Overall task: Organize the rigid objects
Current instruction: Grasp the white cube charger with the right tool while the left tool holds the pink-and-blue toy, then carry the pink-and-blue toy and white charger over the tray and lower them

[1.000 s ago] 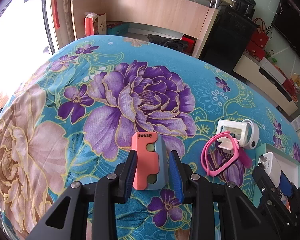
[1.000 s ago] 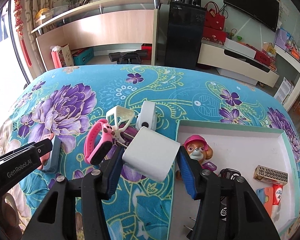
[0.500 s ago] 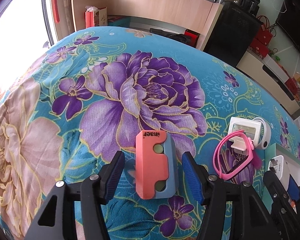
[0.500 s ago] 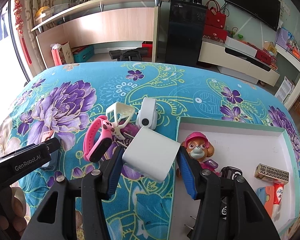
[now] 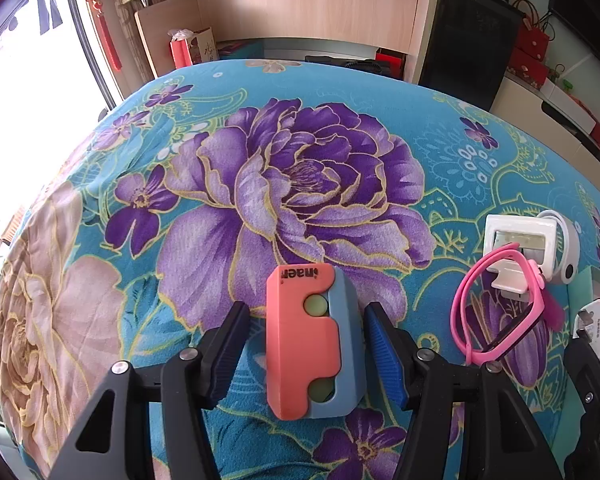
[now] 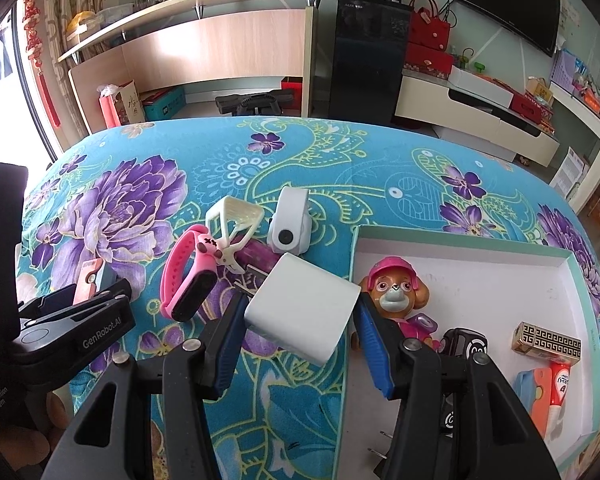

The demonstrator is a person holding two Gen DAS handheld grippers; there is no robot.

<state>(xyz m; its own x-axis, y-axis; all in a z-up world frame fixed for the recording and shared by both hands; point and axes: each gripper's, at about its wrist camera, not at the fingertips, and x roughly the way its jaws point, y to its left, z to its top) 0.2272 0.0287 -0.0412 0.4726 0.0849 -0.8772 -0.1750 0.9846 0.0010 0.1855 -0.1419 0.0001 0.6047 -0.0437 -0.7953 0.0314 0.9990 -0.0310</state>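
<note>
Left wrist view: left gripper [image 5: 304, 344] spread, straddling the coral-blue toy [image 5: 310, 340] (untouched); closing off-centre could skew it.

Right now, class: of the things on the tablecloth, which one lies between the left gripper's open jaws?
The pink-and-blue block. It alone lies between the left gripper's open pads; the pink band lies to its right.

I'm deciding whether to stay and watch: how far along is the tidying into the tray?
Done: the dog toy, gold box and a few small items lie in the tray. In hand: the right gripper clamps the white charger; the left gripper stands open around the coral-blue gadget. Left: pink band, white clip, camera.
</note>
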